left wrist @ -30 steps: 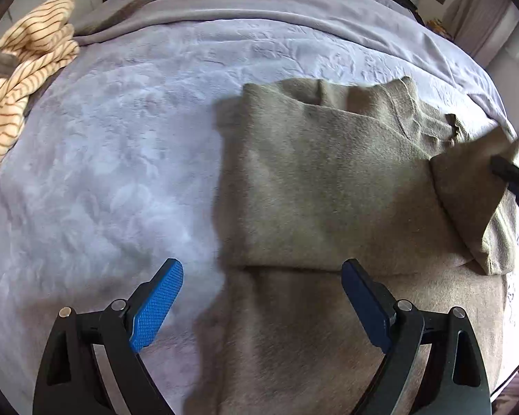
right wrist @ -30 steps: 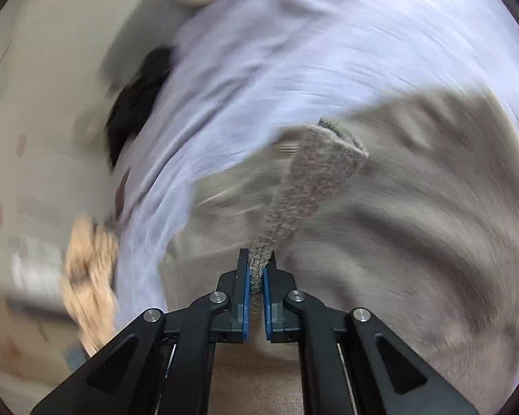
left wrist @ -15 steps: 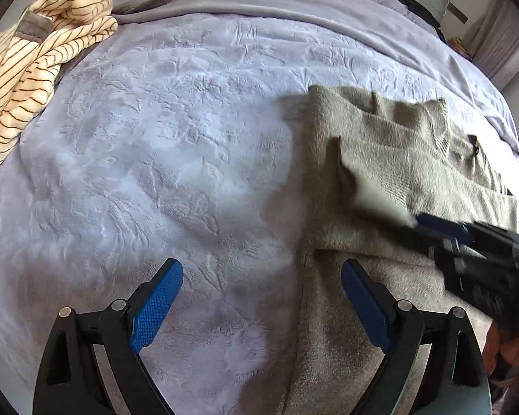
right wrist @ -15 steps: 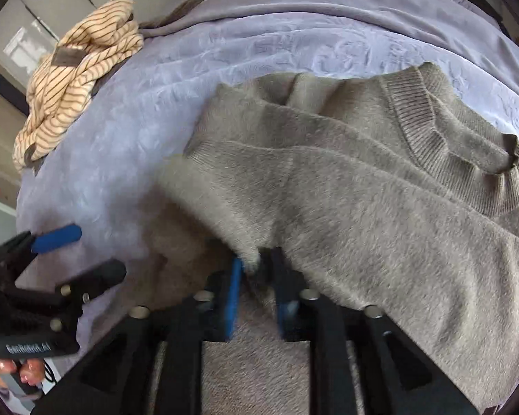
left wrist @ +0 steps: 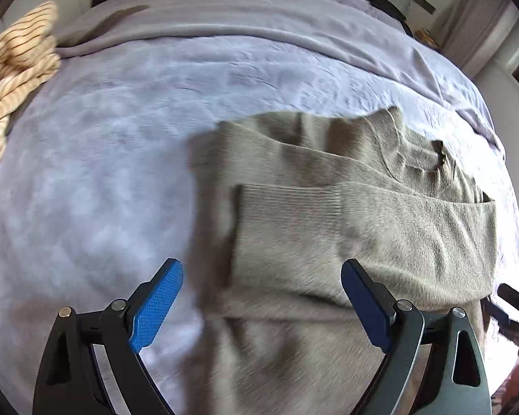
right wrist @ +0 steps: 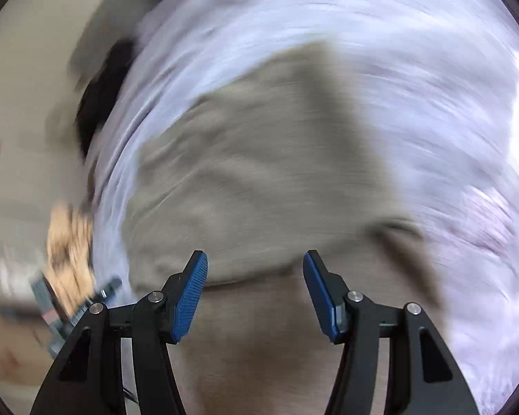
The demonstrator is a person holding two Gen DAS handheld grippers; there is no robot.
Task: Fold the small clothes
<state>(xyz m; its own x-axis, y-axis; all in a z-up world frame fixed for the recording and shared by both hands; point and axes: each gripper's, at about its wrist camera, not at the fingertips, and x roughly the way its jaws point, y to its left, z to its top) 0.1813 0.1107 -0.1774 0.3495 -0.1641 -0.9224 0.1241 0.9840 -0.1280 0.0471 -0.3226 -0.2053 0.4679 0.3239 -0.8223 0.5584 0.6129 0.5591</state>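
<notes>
A bed [left wrist: 128, 159] under a pale lavender quilt fills both views, with cushions and dark things piled at its far end. On it lies the grey-green sweater [left wrist: 328, 242], flat, toward the right side of the bed in the left wrist view. One sleeve [left wrist: 380, 214] is laid straight across the body, its ribbed cuff just short of the sweater's left edge; the collar sits beyond it.

The left gripper [left wrist: 263, 301] hovers above the sweater's left border with its jaws spread wide and nothing between them. The right gripper [right wrist: 256, 297] is over the sweater too; its jaws are opening, and no cloth is caught between them. That view is heavily smeared.

The likeliest trouble is the loose sleeve: a jaw brushing it, or a tug on the hem, could drag the cuff off line and undo the fold. A grab taking only the top layer would leave the lower one behind, and the knit looks soft enough to bunch.

Bare quilt lies open to the left of the sweater. A striped cream garment [left wrist: 14, 97] sits well apart at the far left edge. The sweater's right side lies near the bed's right edge, where room is tightest.
</notes>
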